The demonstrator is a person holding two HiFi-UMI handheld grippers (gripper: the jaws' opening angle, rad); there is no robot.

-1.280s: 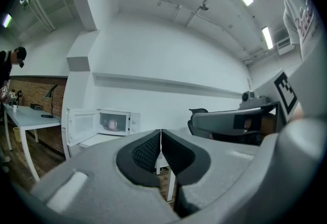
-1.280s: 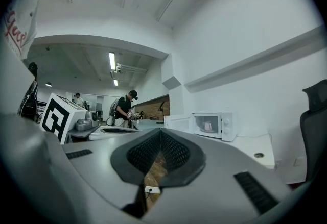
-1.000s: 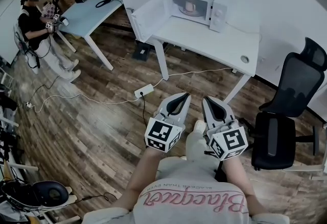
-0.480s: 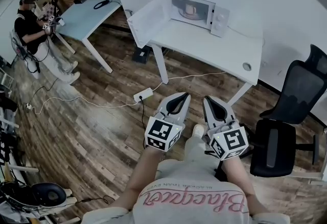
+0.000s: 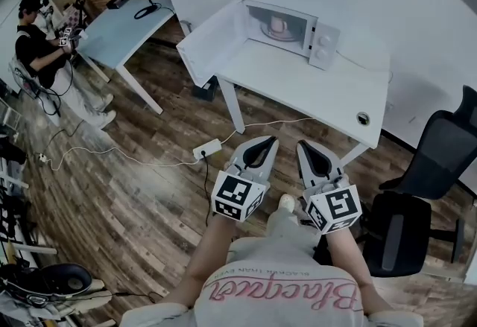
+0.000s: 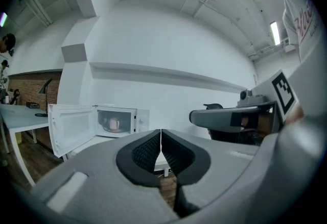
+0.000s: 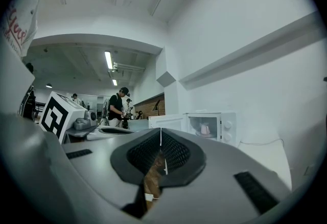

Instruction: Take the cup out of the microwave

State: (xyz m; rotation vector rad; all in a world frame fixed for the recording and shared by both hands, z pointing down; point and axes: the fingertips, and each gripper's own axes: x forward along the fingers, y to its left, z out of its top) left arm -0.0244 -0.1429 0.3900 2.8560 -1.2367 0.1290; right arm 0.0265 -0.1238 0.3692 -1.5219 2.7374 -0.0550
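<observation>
Microwave [image 5: 325,42] nearer, probably pink cup [image 5: 277,24] inside.

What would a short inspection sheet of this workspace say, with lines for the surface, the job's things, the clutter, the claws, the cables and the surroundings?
Surface: white table, holding only the microwave; round cable hole near its right corner.
Job's things: microwave door open; pink cup stands inside.
Clutter: nothing seen.
Claws: left claw and right claw both shut, empty, short of the table.
Cables: power strip and white cable on the wooden floor before the table.
Surroundings: black office chair at right; another person at a second table, far left.
</observation>
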